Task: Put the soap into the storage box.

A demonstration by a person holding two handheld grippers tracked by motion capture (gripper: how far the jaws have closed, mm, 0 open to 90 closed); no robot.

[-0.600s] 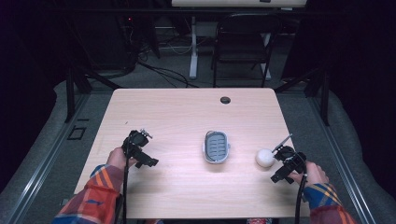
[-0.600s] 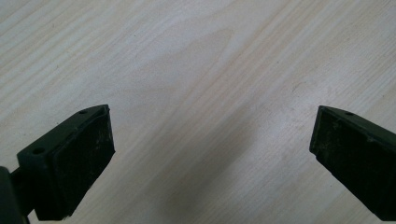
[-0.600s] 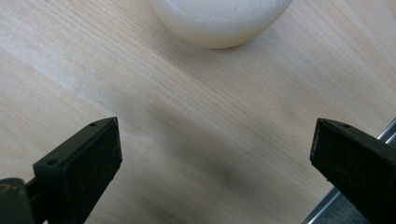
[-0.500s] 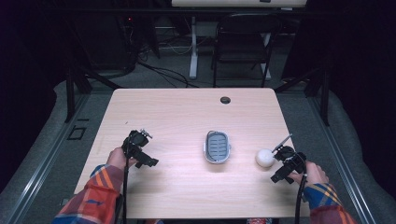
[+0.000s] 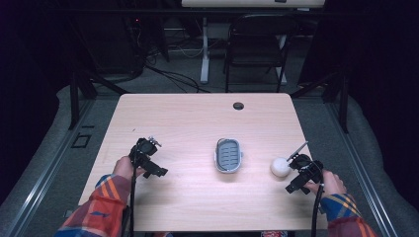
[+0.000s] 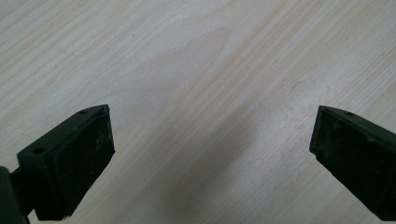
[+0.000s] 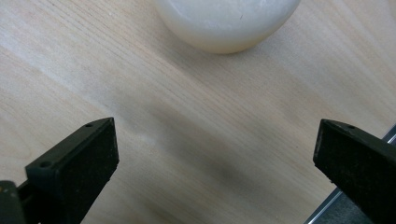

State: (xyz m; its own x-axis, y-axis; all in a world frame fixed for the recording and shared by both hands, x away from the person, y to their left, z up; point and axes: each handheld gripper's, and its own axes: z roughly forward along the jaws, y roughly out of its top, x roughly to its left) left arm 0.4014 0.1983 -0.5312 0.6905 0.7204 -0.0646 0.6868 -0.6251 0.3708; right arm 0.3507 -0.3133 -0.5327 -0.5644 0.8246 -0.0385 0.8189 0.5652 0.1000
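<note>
A white ball-shaped object (image 5: 279,167) rests on the wooden table (image 5: 197,123) at the right. My right gripper (image 5: 296,163) stands open just right of it, jaws wide apart; in the right gripper view the white ball (image 7: 226,23) lies ahead of the right gripper (image 7: 215,154), not between the jaws. A small grey tray with a blue ribbed insert (image 5: 228,155) sits in the middle of the table. My left gripper (image 5: 144,148) hovers over the left part of the table, open; the left gripper (image 6: 212,144) has bare wood between its jaws.
A round cable hole (image 5: 238,105) lies near the table's far edge. The table's right edge (image 7: 336,200) runs close to my right gripper. A black chair (image 5: 257,44) and desk legs stand on the floor beyond the table.
</note>
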